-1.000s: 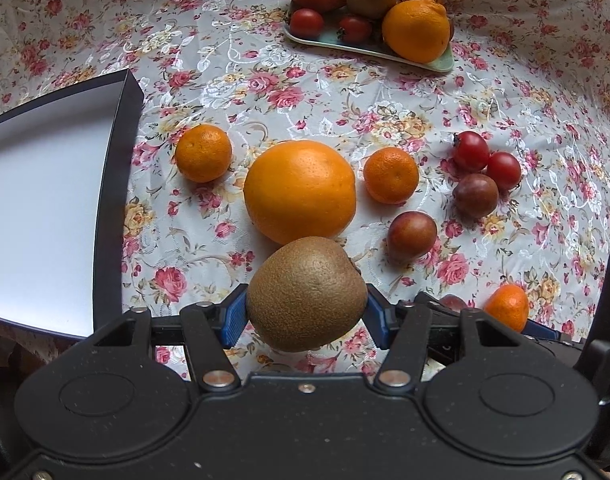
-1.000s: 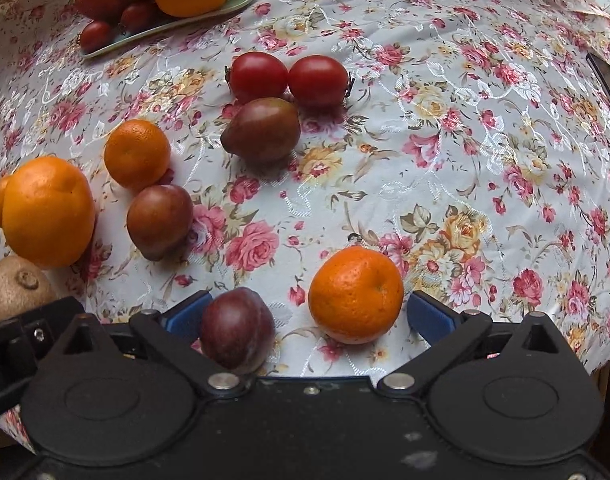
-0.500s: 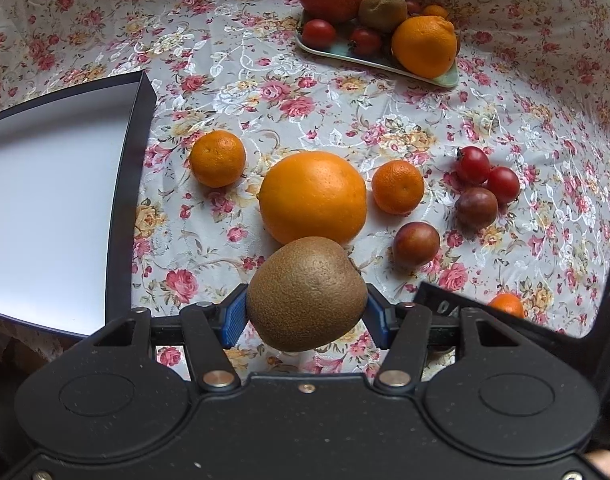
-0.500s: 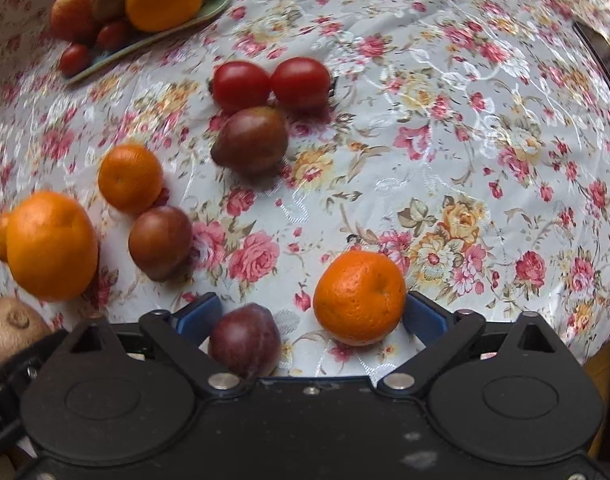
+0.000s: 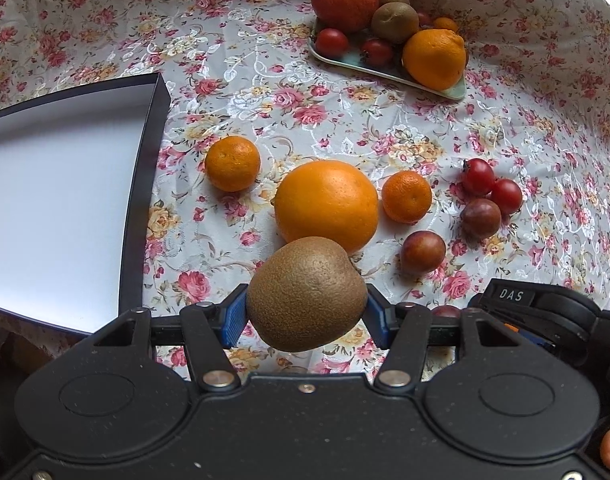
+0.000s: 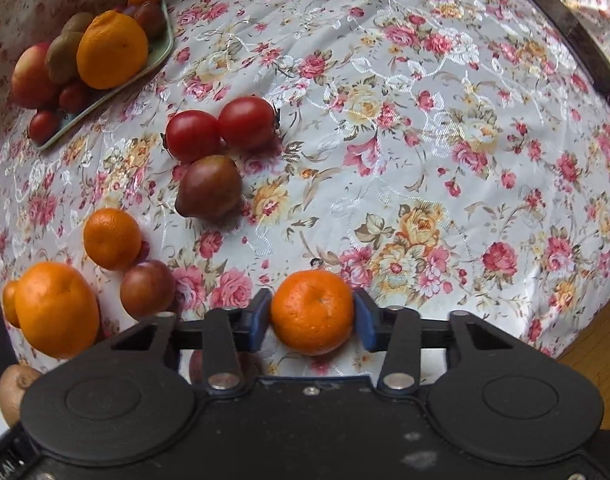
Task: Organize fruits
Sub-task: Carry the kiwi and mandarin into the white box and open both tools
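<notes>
The task looks partly done: at far left the white tray point(image 5: 57, 184) sits empty, while the left gripper point(image 5: 307, 316) is clenched on a kiwi point(image 5: 307, 294) and the right gripper point(image 6: 312, 320) clamps a mandarin point(image 6: 312, 312). An orange point(image 5: 326, 206), mandarins, plums and tomatoes lie loose on the tablecloth point(image 5: 265, 80). The green plate point(image 5: 445, 88), far right, already holds an apple, kiwis, tomatoes and an orange.

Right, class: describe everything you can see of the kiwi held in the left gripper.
The kiwi is a plump, rounded oval with brown, finely speckled, matt, fuzzy-looking skin, whole and unpeeled, with no damage showing. The left gripper is shut on it, its blue-padded fingers pressing on opposite sides. It looks lifted clear of the floral tablecloth. In the left wrist view it overlaps the lower edge of the big orange; whether they touch cannot be told. Its underside is hidden.
</notes>
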The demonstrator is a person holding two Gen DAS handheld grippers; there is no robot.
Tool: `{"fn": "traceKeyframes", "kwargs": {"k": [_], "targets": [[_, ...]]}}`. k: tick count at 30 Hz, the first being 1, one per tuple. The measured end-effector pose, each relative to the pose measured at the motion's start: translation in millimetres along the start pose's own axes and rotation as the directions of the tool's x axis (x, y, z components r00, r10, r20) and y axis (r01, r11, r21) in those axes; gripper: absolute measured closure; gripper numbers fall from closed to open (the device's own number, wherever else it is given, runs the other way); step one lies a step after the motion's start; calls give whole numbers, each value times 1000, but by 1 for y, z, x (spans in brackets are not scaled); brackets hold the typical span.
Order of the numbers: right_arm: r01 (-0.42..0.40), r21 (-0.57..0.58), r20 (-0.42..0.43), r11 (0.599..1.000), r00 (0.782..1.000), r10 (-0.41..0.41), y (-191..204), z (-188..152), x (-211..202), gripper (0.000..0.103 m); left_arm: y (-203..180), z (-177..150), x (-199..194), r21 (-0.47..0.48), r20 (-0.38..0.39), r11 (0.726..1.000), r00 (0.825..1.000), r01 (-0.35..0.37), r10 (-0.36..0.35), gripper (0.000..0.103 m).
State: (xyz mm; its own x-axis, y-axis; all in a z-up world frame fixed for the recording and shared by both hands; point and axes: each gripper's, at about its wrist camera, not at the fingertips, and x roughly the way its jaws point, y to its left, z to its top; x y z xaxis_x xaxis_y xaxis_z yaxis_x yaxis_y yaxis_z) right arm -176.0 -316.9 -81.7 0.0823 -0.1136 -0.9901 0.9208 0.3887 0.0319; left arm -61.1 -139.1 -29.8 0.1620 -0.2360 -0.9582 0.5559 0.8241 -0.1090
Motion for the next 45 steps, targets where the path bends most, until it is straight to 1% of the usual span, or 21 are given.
{"fn": "traceKeyframes", "kwargs": {"k": [3, 7, 9, 13, 17, 21, 24, 29, 31, 32, 33, 35, 37, 41, 43, 45], "targets": [[-29, -4, -20, 1000, 999, 28, 0, 1, -1, 58, 3, 0, -3, -4, 6, 1000, 1000, 5, -5, 41], [-81, 59, -43, 995, 996, 84, 3, 2, -12, 59, 11, 2, -11, -23, 21, 1000, 1000, 16, -15, 41], [-103, 68, -30, 992, 994, 105, 8, 4, -22, 59, 18, 5, -16, -36, 35, 999, 999, 19, -18, 41], [-149, 48, 15, 988, 989, 148, 27, 4, -45, 59, 40, 11, -30, -67, 65, 998, 998, -1, 5, 41], [-226, 8, 24, 974, 974, 226, 58, 0, -63, 59, 72, 22, -47, -122, 101, 992, 994, -34, 46, 41], [-281, -76, 28, 957, 958, 284, 101, -14, -80, 59, 112, 33, -61, -188, 137, 978, 984, -88, 115, 41], [-307, -165, 37, 937, 948, 317, 136, -31, -91, 59, 145, 42, -66, -243, 137, 962, 977, -125, 162, 41], [-348, -330, 32, 877, 925, 379, 189, -65, -107, 59, 193, 49, -65, -302, 130, 929, 956, -216, 264, 41], [-362, -389, 23, 847, 915, 402, 208, -80, -111, 59, 209, 46, -60, -329, 111, 914, 951, -237, 287, 41], [-369, -415, 18, 831, 911, 413, 217, -87, -112, 59, 216, 45, -57, -343, 97, 909, 953, -238, 286, 41], [-376, -437, 11, 817, 906, 423, 223, -94, -113, 59, 224, 42, -54, -358, 79, 906, 959, -227, 272, 41], [-389, -475, -9, 789, 899, 438, 237, -105, -113, 59, 238, 39, -50, -380, 54, 905, 972, -192, 229, 41], [-388, -506, -18, 770, 898, 440, 248, -116, -112, 59, 247, 36, -47, -399, 41, 901, 978, -170, 203, 41], [-349, -545, -1, 763, 910, 415, 267, -131, -105, 58, 256, 31, -45, -392, 30, 899, 975, -193, 222, 41], [-337, -560, -9, 757, 916, 401, 272, -132, -100, 58, 259, 30, -44, -383, 23, 900, 972, -208, 235, 41], [-332, -577, -20, 746, 919, 394, 279, -133, -94, 57, 264, 28, -44, -390, 18, 899, 974, -201, 225, 41]]}}
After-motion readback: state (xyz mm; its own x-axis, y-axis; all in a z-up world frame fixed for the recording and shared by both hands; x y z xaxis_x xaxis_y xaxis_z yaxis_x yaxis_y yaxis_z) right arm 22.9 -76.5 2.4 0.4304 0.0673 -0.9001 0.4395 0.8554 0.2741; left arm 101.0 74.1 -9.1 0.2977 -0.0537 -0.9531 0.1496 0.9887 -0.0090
